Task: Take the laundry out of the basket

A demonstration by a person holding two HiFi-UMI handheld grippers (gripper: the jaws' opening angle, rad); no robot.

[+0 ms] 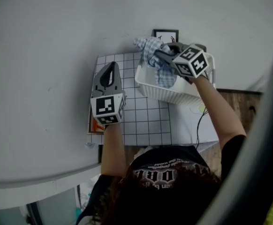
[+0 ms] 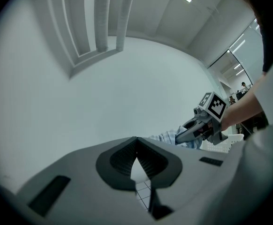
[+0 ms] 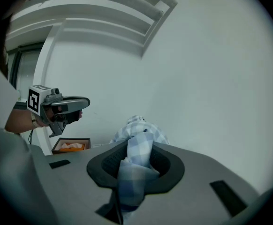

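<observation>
A blue-and-white checked cloth hangs over the far left corner of the white slatted laundry basket. My right gripper is above the basket and shut on that cloth. In the right gripper view the cloth is pinched between the dark pads and bunches up beyond the tips. My left gripper hovers over the grid mat, left of the basket and apart from it. Its jaws are shut with nothing between them. The left gripper view shows the right gripper holding the cloth.
A black picture frame leans against the white wall behind the basket. A shallow brown box with orange contents sits at the mat's left edge. A thin cable runs over the white sheet beside a wooden surface.
</observation>
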